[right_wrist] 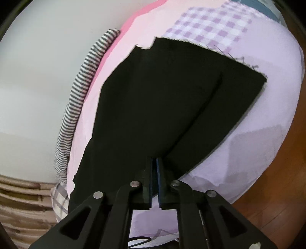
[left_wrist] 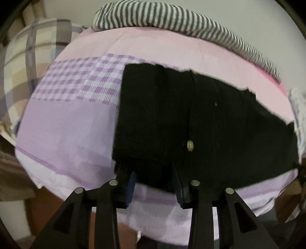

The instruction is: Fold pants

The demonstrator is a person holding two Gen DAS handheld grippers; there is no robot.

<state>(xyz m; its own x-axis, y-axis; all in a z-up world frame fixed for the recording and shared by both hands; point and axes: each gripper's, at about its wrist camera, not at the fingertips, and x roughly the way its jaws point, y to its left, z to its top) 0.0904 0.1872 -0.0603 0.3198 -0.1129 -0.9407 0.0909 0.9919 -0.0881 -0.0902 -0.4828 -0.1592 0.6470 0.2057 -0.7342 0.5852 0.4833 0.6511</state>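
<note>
My left claw (left_wrist: 155, 183) points steeply down at the near edge of the black pants (left_wrist: 200, 118). Its jaws stand spread: a thick folded edge of the pants sits between the two fingers (left_wrist: 132, 185), with a gap visible beside the left one, so the pads are not pressing the cloth. The pants lie folded and flat on the bed (left_wrist: 63, 138), over a pink and lilac cover with a purple checked band (left_wrist: 80, 82). A round metal button (left_wrist: 190, 145) shows on the cloth just ahead of my left claw. My right claw (right_wrist: 155, 162) has its fingers nearly pressed together, only a thin slit between the pads; the tips touch a raised ridge of the black pants (right_wrist: 153, 107), but I cannot tell whether any cloth is caught in that slit. In the right wrist view the frayed far hems lie on the checked band (right_wrist: 210, 28). A grey and white striped cloth (left_wrist: 172, 17) lies bunched along the far edge of the bed, beside a pale wall (right_wrist: 38, 76). A plaid pillow (left_wrist: 28, 63) lies at the left end. Wooden floor (right_wrist: 277, 182) shows beyond the near edge of the bed.
</note>
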